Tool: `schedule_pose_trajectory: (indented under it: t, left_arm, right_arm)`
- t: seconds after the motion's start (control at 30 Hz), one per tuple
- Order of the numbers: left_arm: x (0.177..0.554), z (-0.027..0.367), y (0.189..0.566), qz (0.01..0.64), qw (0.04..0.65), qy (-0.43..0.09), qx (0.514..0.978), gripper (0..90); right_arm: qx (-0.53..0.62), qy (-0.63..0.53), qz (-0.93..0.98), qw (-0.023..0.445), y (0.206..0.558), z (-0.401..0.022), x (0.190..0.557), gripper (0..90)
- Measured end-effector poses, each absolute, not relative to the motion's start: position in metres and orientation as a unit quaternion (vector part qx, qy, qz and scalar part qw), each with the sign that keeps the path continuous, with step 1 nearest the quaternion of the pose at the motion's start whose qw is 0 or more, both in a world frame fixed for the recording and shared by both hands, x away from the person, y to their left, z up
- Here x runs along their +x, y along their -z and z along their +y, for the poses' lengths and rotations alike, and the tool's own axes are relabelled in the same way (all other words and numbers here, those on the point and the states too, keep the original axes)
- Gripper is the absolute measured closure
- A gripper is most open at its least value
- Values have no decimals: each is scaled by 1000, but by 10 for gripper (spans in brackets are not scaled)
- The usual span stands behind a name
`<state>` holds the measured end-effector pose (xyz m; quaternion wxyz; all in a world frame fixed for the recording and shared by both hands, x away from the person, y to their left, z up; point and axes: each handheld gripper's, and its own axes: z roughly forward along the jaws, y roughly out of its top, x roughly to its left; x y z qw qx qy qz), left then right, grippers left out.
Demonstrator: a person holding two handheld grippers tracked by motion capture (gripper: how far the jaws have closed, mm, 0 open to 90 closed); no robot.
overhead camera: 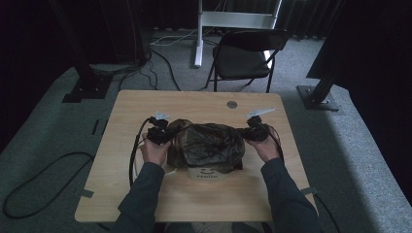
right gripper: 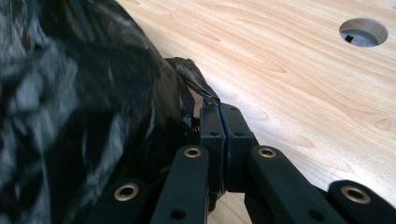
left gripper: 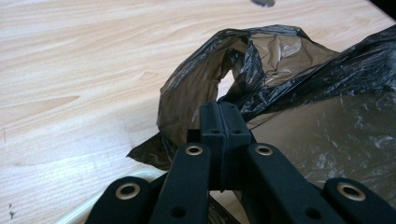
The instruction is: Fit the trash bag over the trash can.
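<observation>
A dark, see-through plastic bag (overhead camera: 209, 143) is stretched over a white bucket (overhead camera: 208, 175) in the middle of the table. My left gripper (overhead camera: 159, 132) pinches the bag's left edge. In the left gripper view its jaws (left gripper: 225, 106) are pressed together on a fold of the bag (left gripper: 261, 60). My right gripper (overhead camera: 254, 131) grips the bag's right edge. In the right gripper view the jaws (right gripper: 220, 108) clamp a twisted corner of the bag (right gripper: 194, 77), with the bulk of the plastic to their left.
The wooden table (overhead camera: 136, 194) has a round cable hole (overhead camera: 231, 104) near its far edge, seen also as the hole (right gripper: 363, 31) in the right gripper view. A black folding chair (overhead camera: 245, 56) stands beyond the table. Cables trail from both grippers.
</observation>
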<state>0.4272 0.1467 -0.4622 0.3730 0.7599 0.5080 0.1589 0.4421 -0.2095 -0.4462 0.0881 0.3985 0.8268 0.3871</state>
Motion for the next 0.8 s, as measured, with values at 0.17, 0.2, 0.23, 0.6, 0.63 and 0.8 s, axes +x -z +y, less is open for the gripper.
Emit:
schedule_pose_trajectory:
  t: [0.17, 0.2, 0.23, 0.6, 0.63, 0.8]
  left_arm:
    - [430, 149, 466, 516, 363, -153, 761, 900]
    - [430, 149, 467, 517, 363, -151, 760, 900]
    - [430, 149, 467, 518, 363, -152, 759, 900]
    - [419, 162, 451, 520, 397, -156, 740, 703]
    - [419, 163, 450, 520, 397, -156, 740, 695]
    - [414, 164, 446, 511, 406, -148, 743, 657]
  right_arm:
    - [385, -386, 833, 90, 443, -206, 437, 882]
    - [384, -386, 834, 91, 442, -206, 437, 880]
    - [382, -384, 835, 91, 441, -207, 436, 872]
    - [382, -392, 827, 132, 423, -223, 421, 631]
    - [386, -394, 823, 135, 421, -226, 420, 617]
    - [393, -402, 815, 142, 413, -238, 416, 585]
